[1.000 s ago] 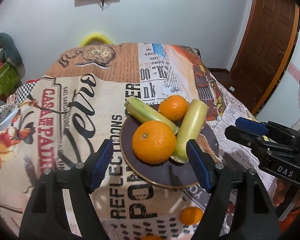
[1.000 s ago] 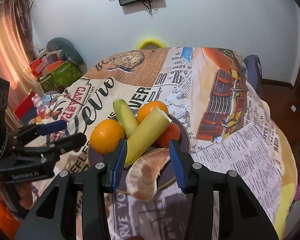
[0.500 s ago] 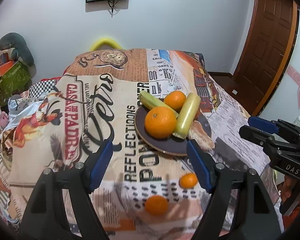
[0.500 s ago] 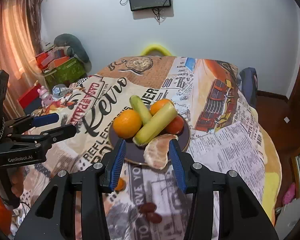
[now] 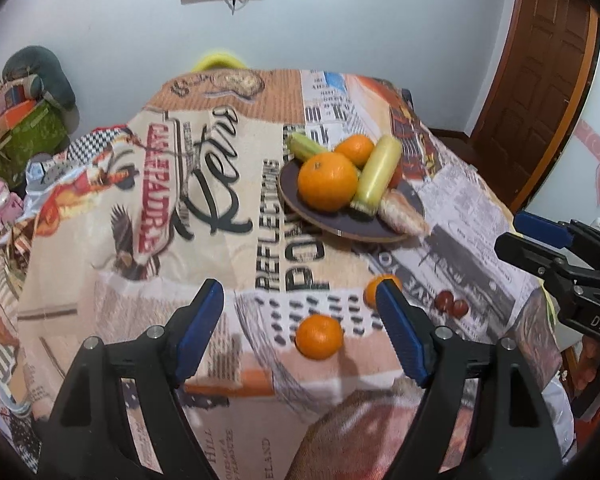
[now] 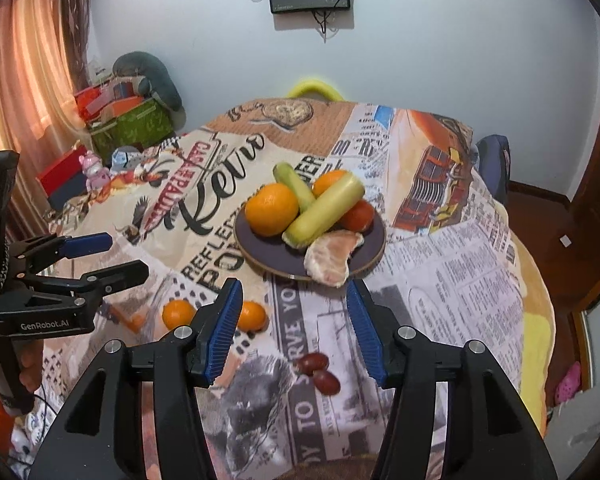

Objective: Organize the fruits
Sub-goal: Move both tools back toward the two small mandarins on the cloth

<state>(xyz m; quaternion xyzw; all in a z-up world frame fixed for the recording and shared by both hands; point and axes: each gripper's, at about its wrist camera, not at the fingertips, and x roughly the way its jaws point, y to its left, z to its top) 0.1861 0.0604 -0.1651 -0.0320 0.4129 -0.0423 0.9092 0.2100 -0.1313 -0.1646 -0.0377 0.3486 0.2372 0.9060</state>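
Left tongs (image 5: 300,320) wide open, empty, right tongs (image 6: 294,326) likewise, plate (image 6: 370,248) of fruit beyond

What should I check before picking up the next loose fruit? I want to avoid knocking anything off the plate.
1. Left gripper open and holding nothing: ok.
2. Right gripper open and holding nothing: ok.
3. Loose oranges lie apart from the plate: ok.
4. Peeled segment fully inside the rim: not ok, it overhangs.
5. Free space on the plate for more fruit: cannot tell.
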